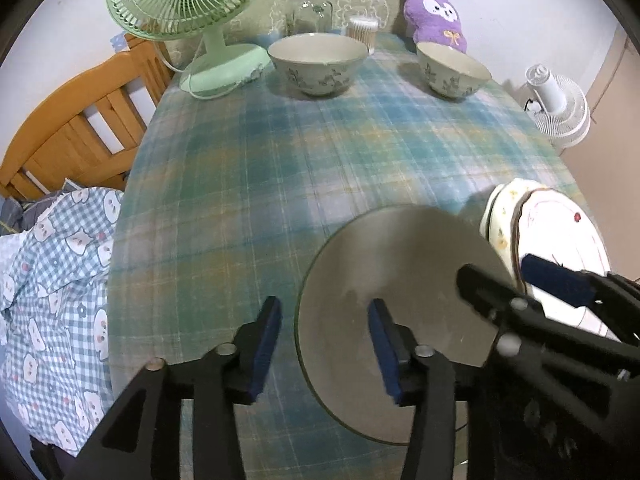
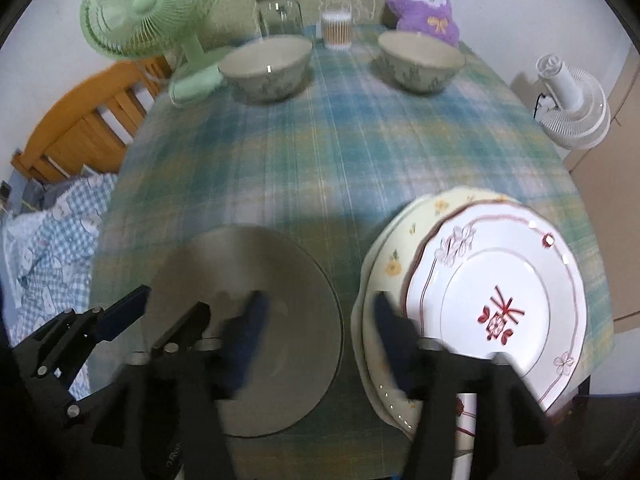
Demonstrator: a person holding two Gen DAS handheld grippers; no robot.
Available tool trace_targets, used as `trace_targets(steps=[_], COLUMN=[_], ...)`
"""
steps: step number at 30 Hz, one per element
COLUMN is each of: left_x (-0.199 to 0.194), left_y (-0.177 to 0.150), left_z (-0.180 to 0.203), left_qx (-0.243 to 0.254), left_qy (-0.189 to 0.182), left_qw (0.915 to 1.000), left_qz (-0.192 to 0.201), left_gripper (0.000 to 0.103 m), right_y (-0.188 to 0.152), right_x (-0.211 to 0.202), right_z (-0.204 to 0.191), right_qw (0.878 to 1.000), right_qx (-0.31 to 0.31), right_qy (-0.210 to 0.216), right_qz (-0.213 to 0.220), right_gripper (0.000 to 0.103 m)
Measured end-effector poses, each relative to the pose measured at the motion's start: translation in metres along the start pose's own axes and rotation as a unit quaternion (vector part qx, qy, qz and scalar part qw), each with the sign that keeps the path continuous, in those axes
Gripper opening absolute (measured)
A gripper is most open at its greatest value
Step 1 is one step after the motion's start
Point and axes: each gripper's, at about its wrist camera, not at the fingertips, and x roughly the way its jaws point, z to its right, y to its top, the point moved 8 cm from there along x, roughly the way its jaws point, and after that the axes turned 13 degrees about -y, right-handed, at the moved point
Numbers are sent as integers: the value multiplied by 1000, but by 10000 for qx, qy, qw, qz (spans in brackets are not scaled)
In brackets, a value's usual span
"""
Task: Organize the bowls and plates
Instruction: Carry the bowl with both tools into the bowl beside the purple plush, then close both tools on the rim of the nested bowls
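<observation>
A desk [image 1: 248, 184] covered in a blue-green plaid cloth is shown from two wrist cameras. At the near right, a white plate with a red pattern [image 2: 500, 304] is stacked on a cream plate with yellow flowers [image 2: 396, 264]. Just left of that stack, a plain grey plate [image 2: 256, 280] lies flat and alone on the cloth. At the far side, two patterned bowls stand well apart: a left bowl [image 1: 318, 64] and a right bowl [image 1: 454, 70]. Both bowls appear empty.

The task is judged partly done: two plates are stacked, while the grey plate and both bowls remain unsorted.

The left hand-held gripper [image 1: 324, 344] is held with its jaws apart at the near left edge of the grey plate, nothing being gripped. The right hand-held gripper [image 2: 316, 332] is blurred, its jaws spread between the grey plate and the stack, empty.

Behind the bowls, a green fan [image 1: 188, 0], an empty-looking glass jar [image 1: 309, 10], a tub of cotton swabs [image 1: 363, 30] and a purple plush toy [image 1: 434, 12] are seen.
</observation>
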Motion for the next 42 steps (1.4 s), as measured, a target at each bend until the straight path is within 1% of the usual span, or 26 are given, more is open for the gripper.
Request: trace_targets(steps=[1,3,6,9,11,12,13,15,21,25,28,36,39,42], left_x=[-4,-9,-18,-27,-31,-32,-32,-33,-27,-20,-14,20,35,49], left_y=[4,10,23,38,49,53,58,68,97,118,136,187,207,224], left_z=[0,0,6,16,23,24,27,30,38,43,50,76,88,96], left_qx=[-5,-37,0,107,134,130,118,99,-155,-343,-365,-479,-520,-528], left_qy=[0,-18,-107,-145,-172,-168,-144,-54,121,270,348,402,453,512], left_qw=[10000,10000,9998,9992,9988,9987,9986,9982,9971,9956,9944,9923,9912,9904], left_qz=[52,89,189,346,442,467,498,583,731,832,932,1072,1131,1168], left_gripper=[54,62,68,74,74,74,74,75,77,77,77,77,76,75], right_y=[3,10,24,37,45,50,53,64,98,123,145,199,220,237], right_x=[-4,-11,-24,-34,-39,-40,-40,-41,-31,-22,-15,14,28,43], right_z=[0,0,4,10,16,19,22,29,45,53,63,101,116,129], right_qw=[10000,9999,9997,9992,9989,9987,9985,9981,9975,9967,9957,9944,9941,9940], right_qx=[-1,-39,-12,26,77,101,126,147,-45,-189,-274,-218,-230,-223], right_qy=[-27,-70,-118,-58,-45,-38,-43,-22,123,146,179,238,148,150], right_qz=[69,132,236,392,466,498,525,590,699,770,866,1003,1051,1064], right_gripper=[66,66,66,67,68,72,74,76,76,76,76,76,76,76])
